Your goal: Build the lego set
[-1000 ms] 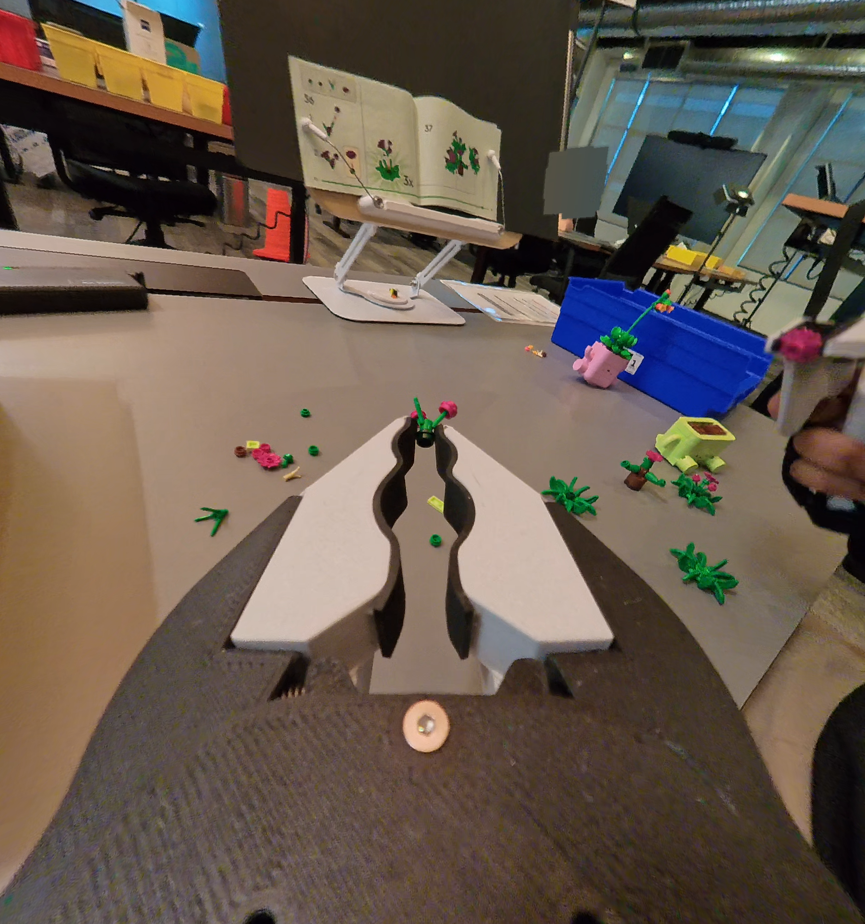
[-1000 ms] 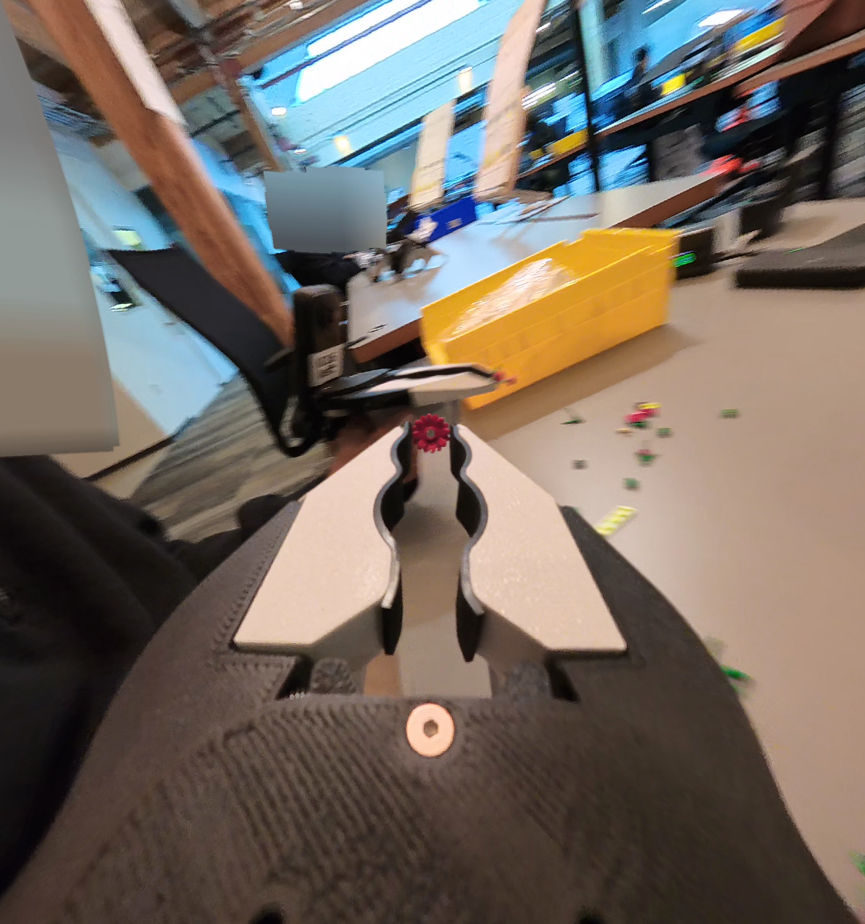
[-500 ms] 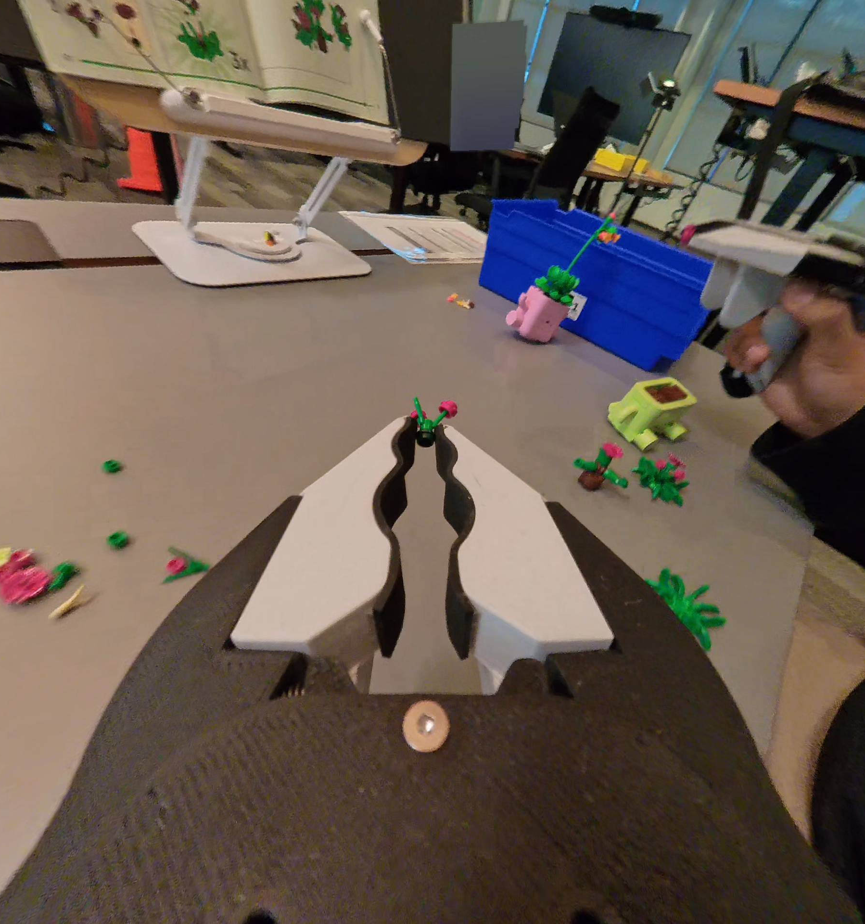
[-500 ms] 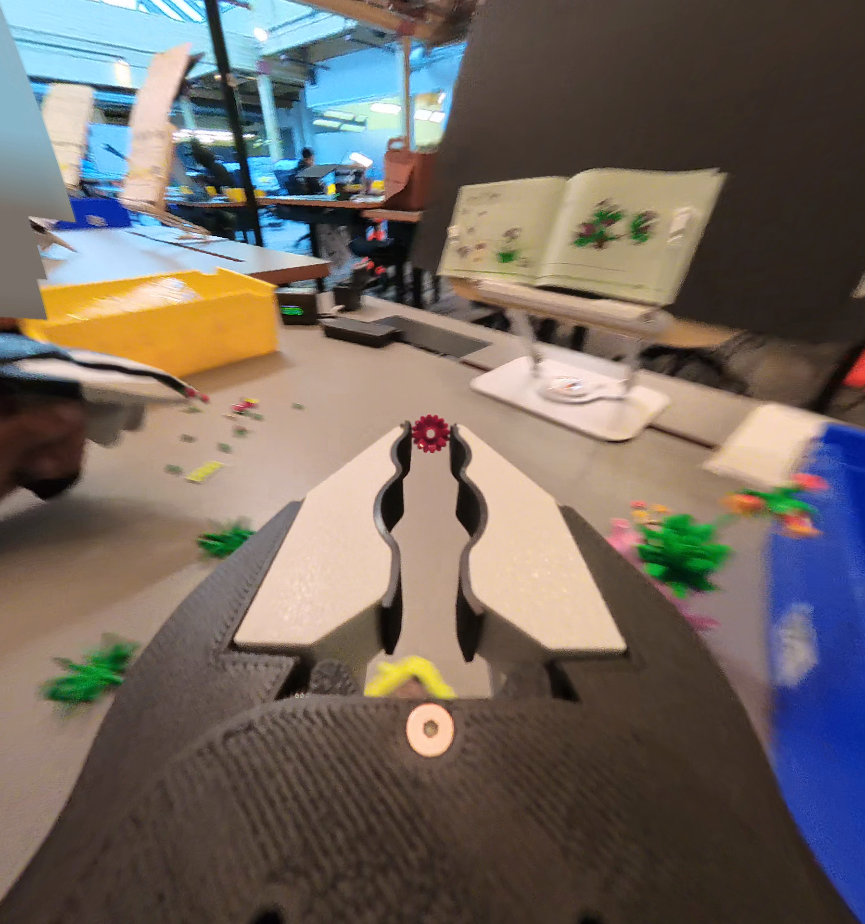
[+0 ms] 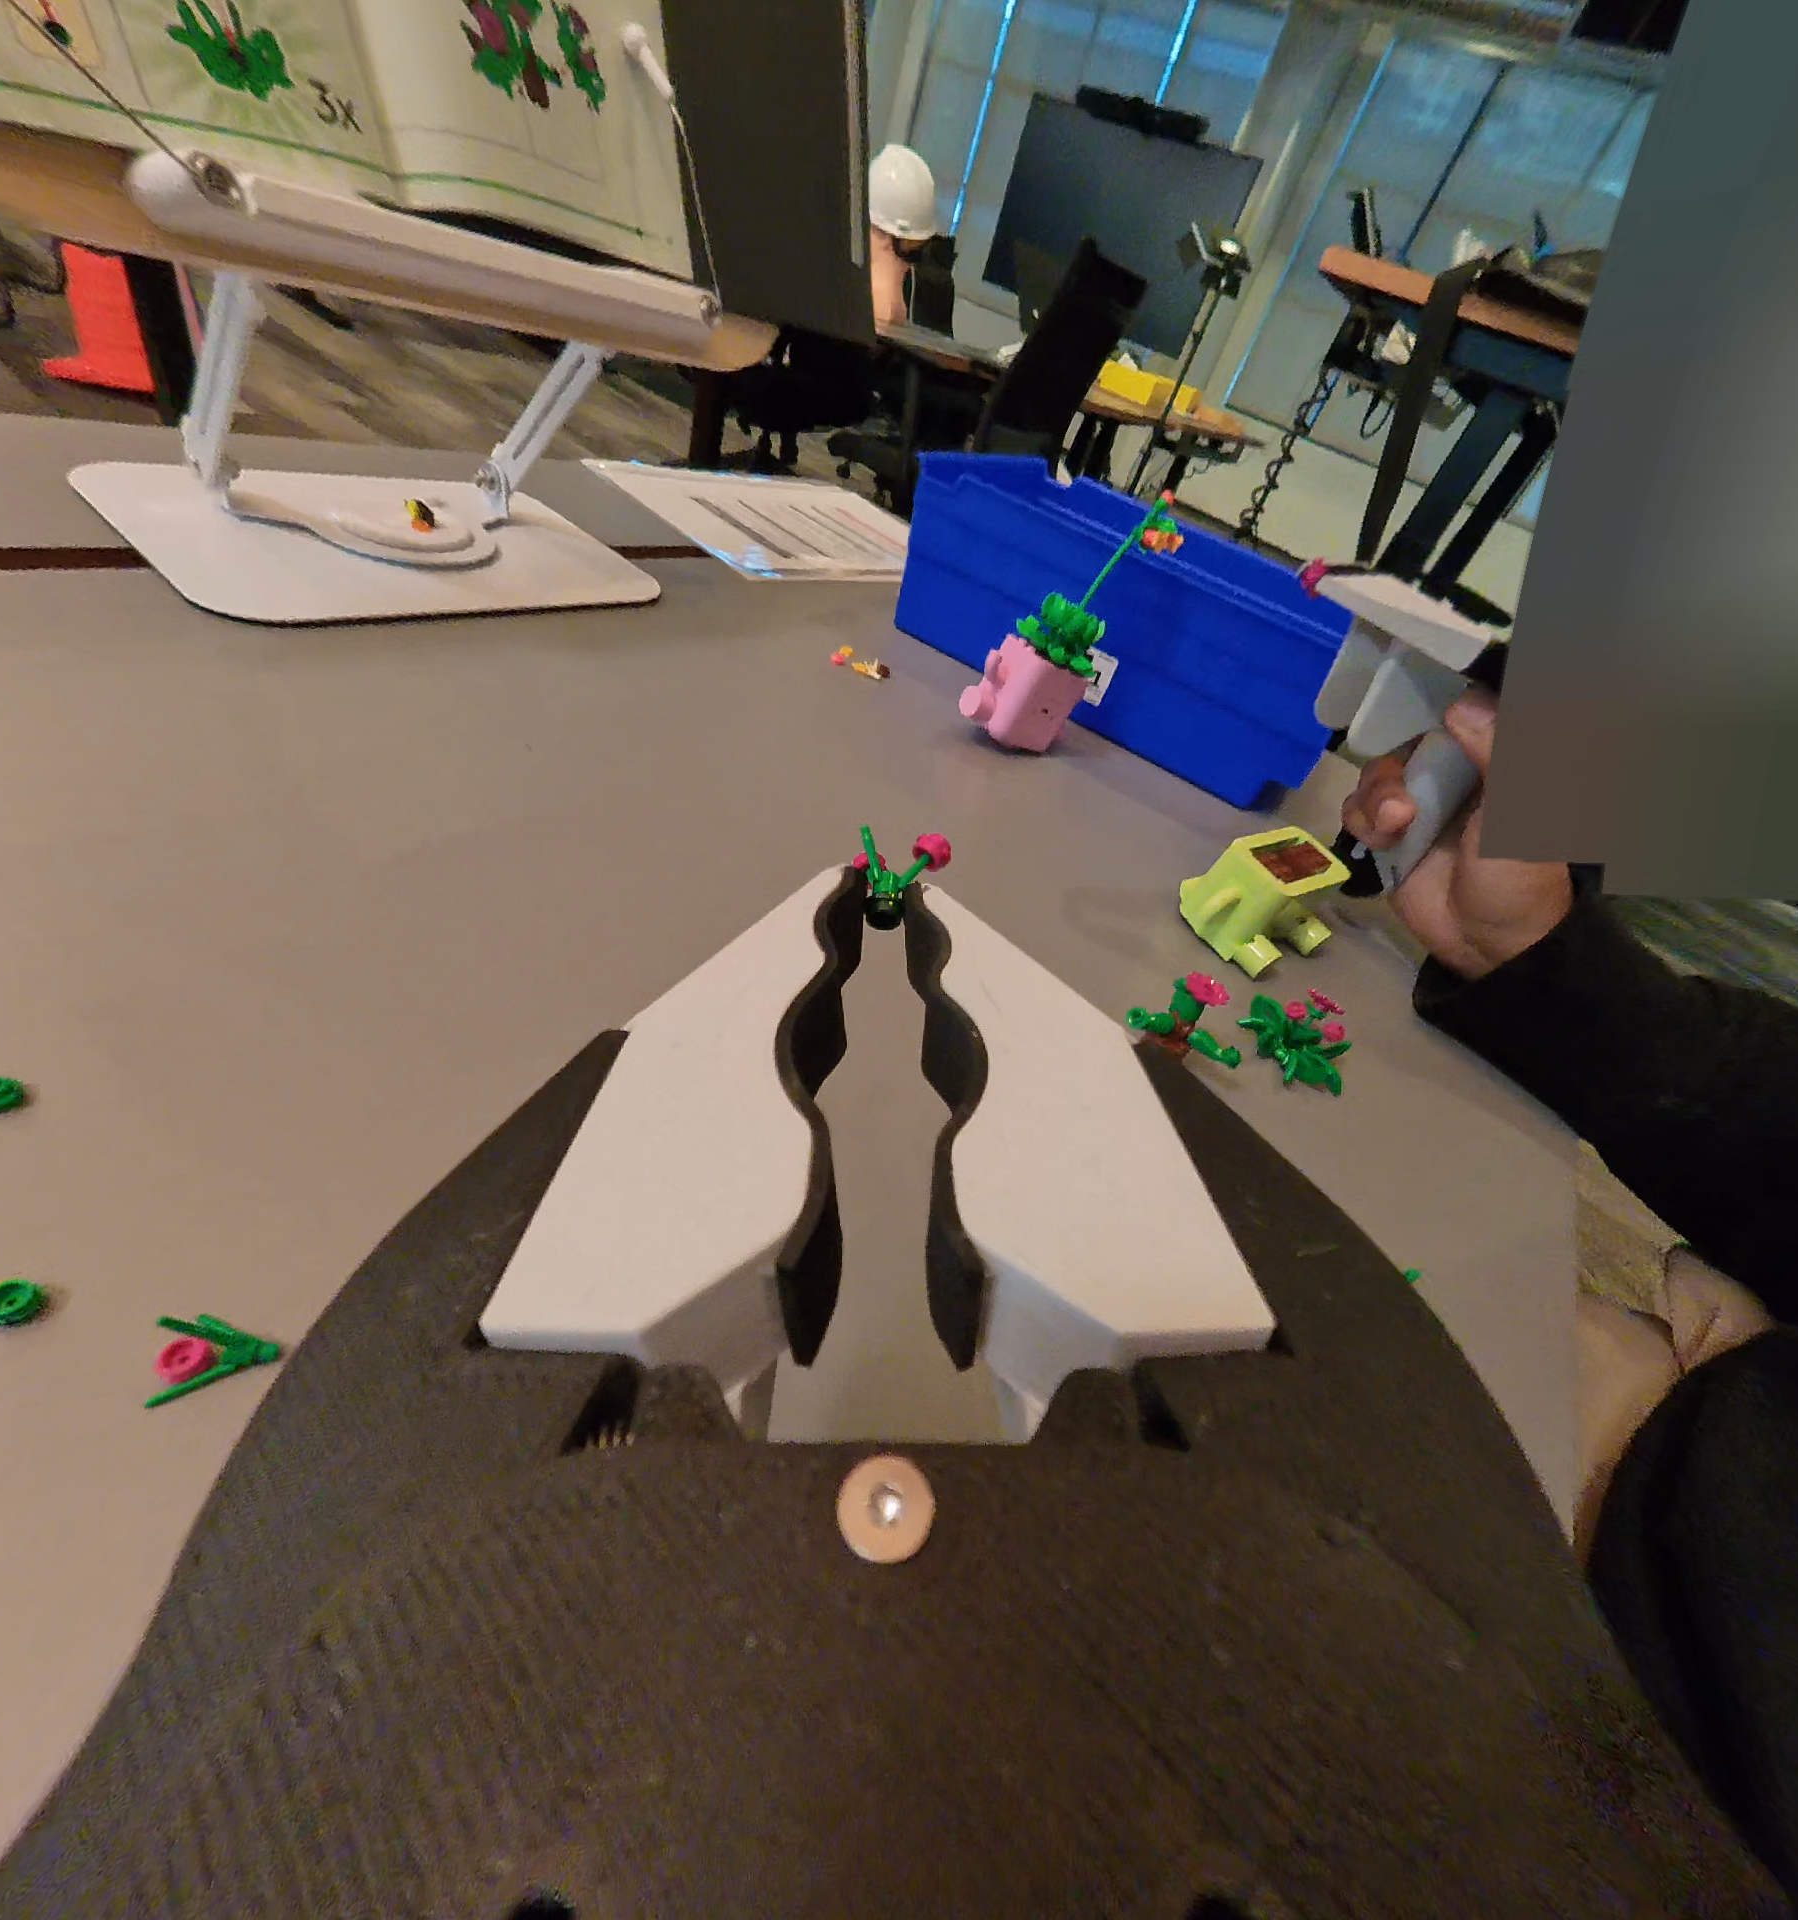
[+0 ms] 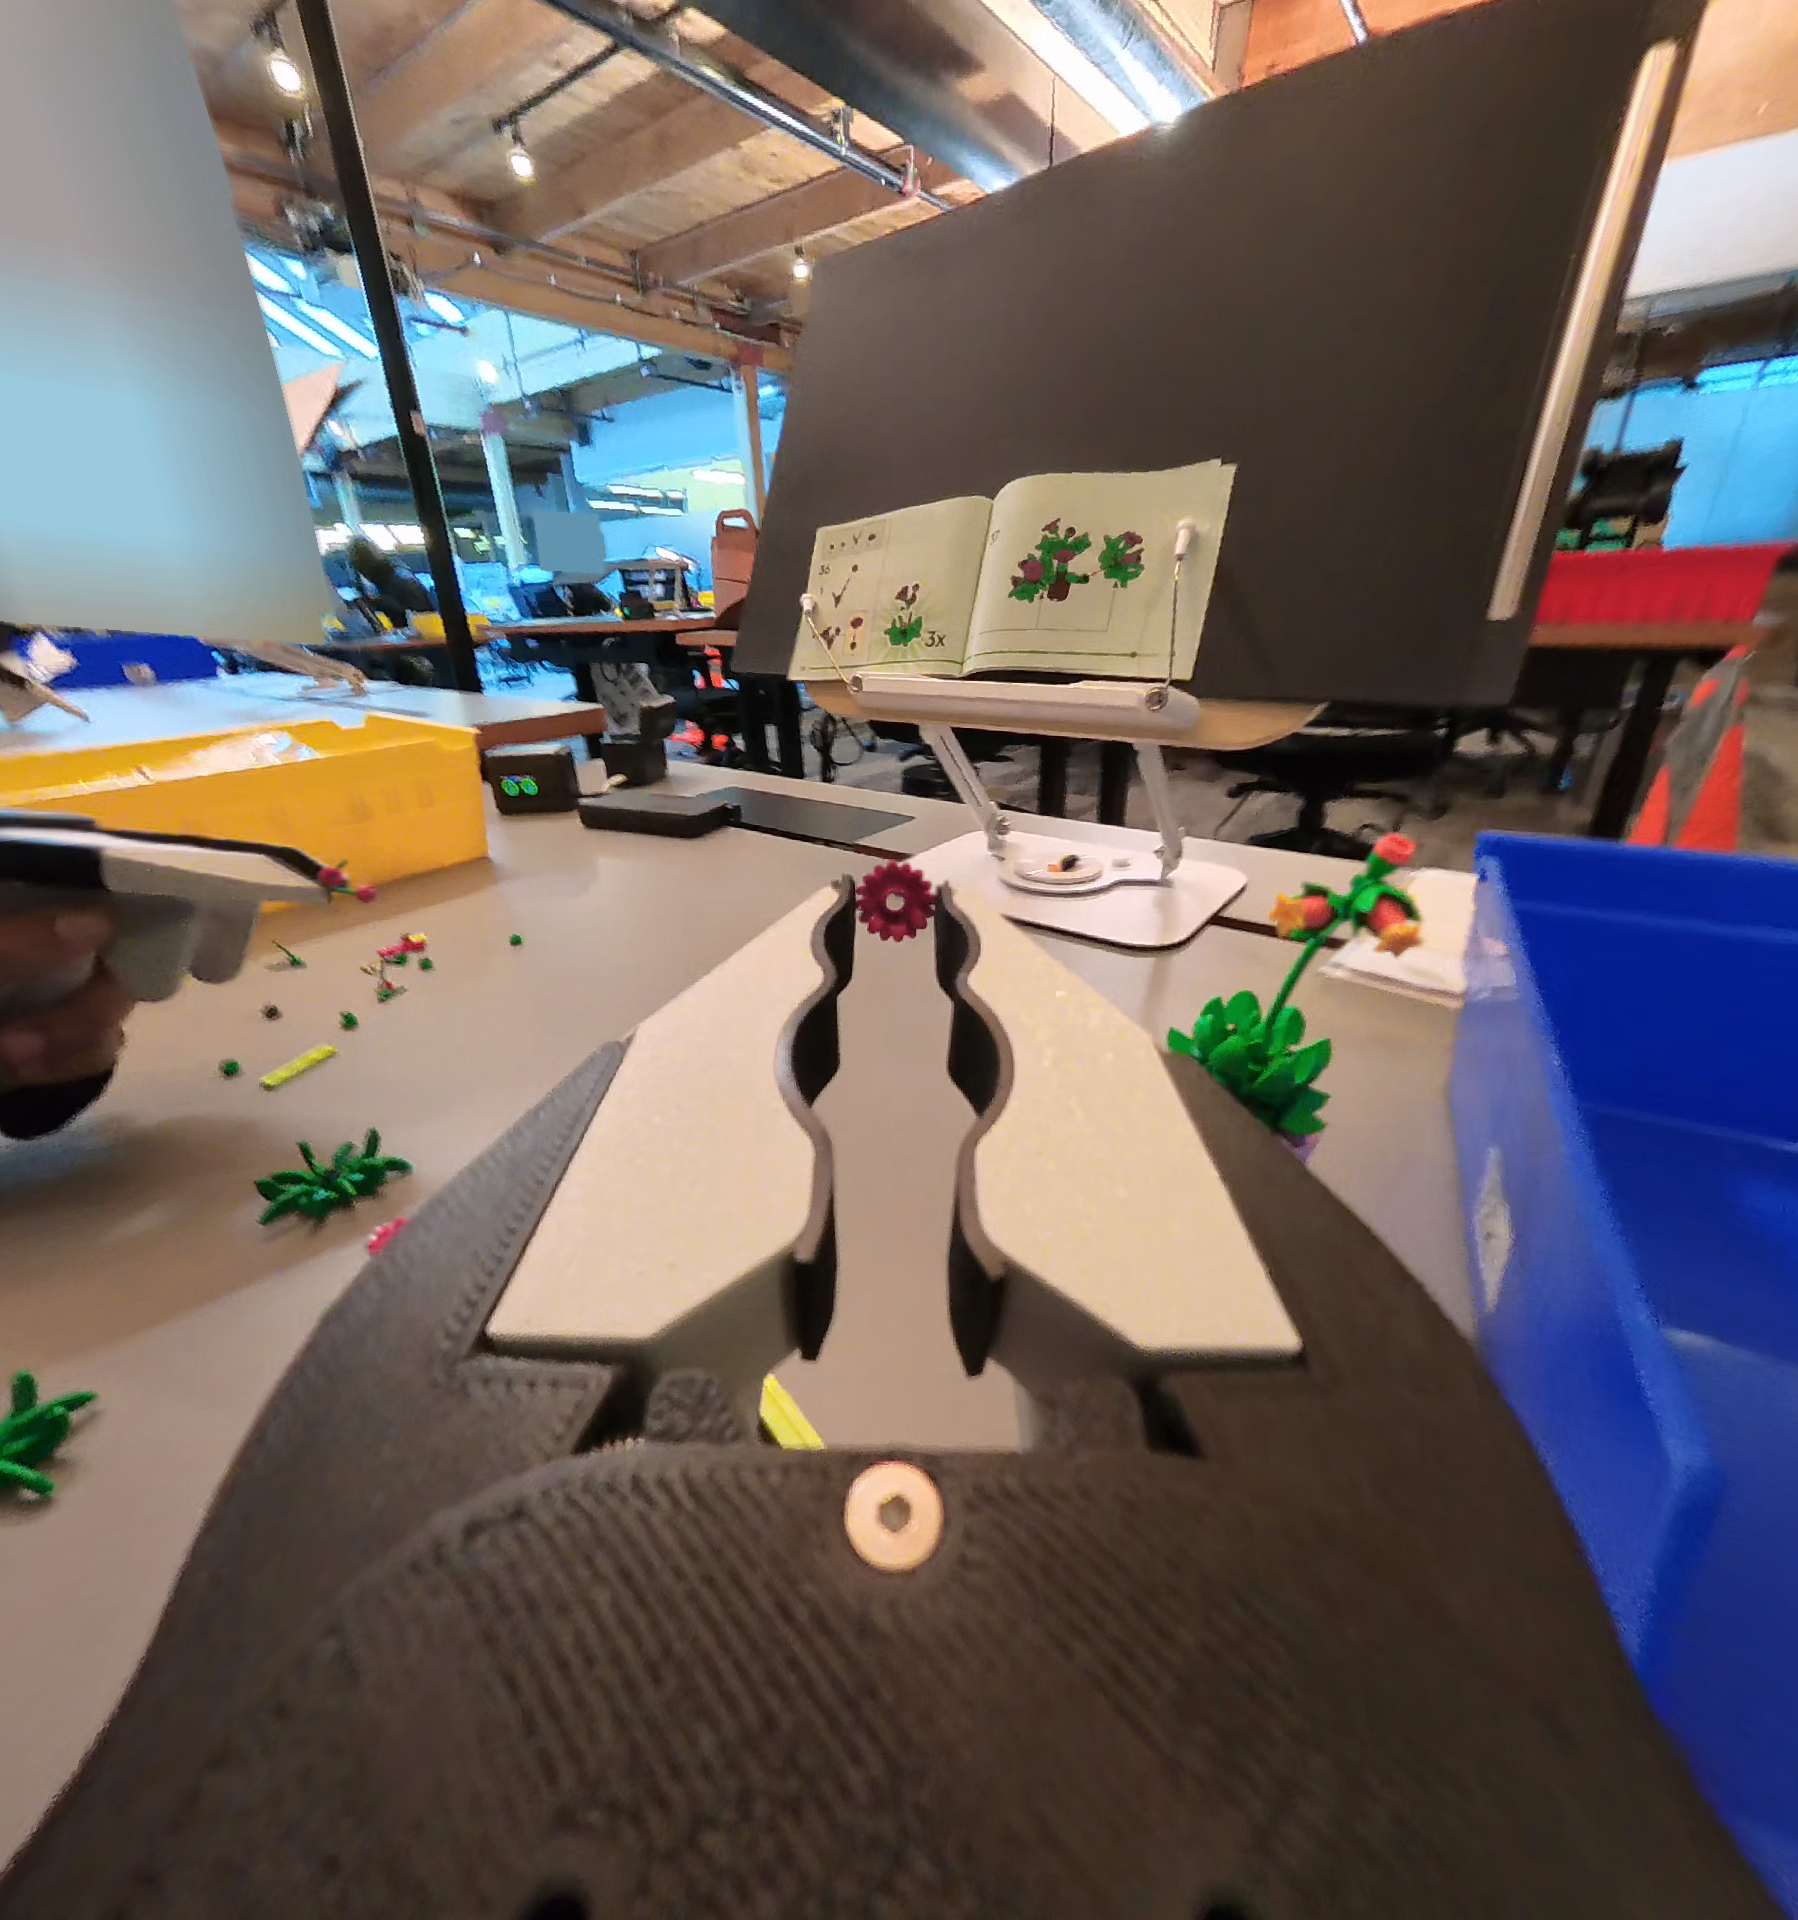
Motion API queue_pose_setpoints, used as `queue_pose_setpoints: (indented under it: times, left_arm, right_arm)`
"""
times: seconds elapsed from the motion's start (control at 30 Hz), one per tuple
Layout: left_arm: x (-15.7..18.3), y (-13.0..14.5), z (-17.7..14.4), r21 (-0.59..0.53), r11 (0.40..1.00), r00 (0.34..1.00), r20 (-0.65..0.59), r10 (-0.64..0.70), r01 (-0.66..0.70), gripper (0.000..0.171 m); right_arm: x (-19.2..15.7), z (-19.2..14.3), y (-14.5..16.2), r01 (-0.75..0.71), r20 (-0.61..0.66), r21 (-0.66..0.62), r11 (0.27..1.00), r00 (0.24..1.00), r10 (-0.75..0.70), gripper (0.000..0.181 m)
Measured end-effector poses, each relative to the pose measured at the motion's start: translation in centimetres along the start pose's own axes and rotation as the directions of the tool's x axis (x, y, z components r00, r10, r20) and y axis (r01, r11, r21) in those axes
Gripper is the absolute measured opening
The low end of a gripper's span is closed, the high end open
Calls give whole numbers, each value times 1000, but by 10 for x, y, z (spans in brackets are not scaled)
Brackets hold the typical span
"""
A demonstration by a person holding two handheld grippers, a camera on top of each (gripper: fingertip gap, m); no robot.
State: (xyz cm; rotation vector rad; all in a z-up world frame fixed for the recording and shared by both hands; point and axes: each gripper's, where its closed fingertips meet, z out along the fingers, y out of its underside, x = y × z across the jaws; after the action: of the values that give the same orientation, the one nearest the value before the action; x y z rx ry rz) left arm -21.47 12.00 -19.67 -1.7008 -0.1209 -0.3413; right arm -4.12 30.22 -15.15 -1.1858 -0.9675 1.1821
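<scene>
My left gripper is shut on a small green stem piece with a pink flower on one prong, held above the grey table. My right gripper is shut on a magenta flower piece. The right gripper also shows in the left wrist view, held up at the right over the lime pot. The left gripper shows at the left of the right wrist view. Small flower assemblies and leaf pieces lie on the table.
An open instruction booklet on a white stand is at the back. A blue bin has a pink pot with a plant in front of it. A yellow bin is far left. Loose green and pink pieces lie scattered.
Both views have swung: the left gripper turned right and nearer the stand, the right gripper turned from the yellow bin toward the booklet. Both still hold their pieces.
</scene>
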Motion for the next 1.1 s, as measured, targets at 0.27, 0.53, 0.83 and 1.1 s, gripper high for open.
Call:
queue_pose_setpoints:
  times: [0.27, 0.53, 0.83, 1.1]
  left_arm:
    - [1, 4, 2, -9, 1000, 1000, -18, -9, 9, 5]
    - [-1, 5, 2, -6, 999, 999, -29, -34, 34, 5]
    - [-2, 6, 2, -2, 999, 998, -36, -53, 53, 5]
    - [-2, 9, 4, -14, 998, 997, -42, -60, 60, 5]
  right_arm:
    - [4, 6, 8, -47, 16, -29, 998, 999, 47, 13]
    - [7, 17, 18, -63, 43, -76, 995, 997, 66, 13]
    - [9, 20, 18, -89, 49, -72, 993, 994, 93, 13]
    - [10, 20, 18, -101, 53, -69, 992, 993, 105, 13]
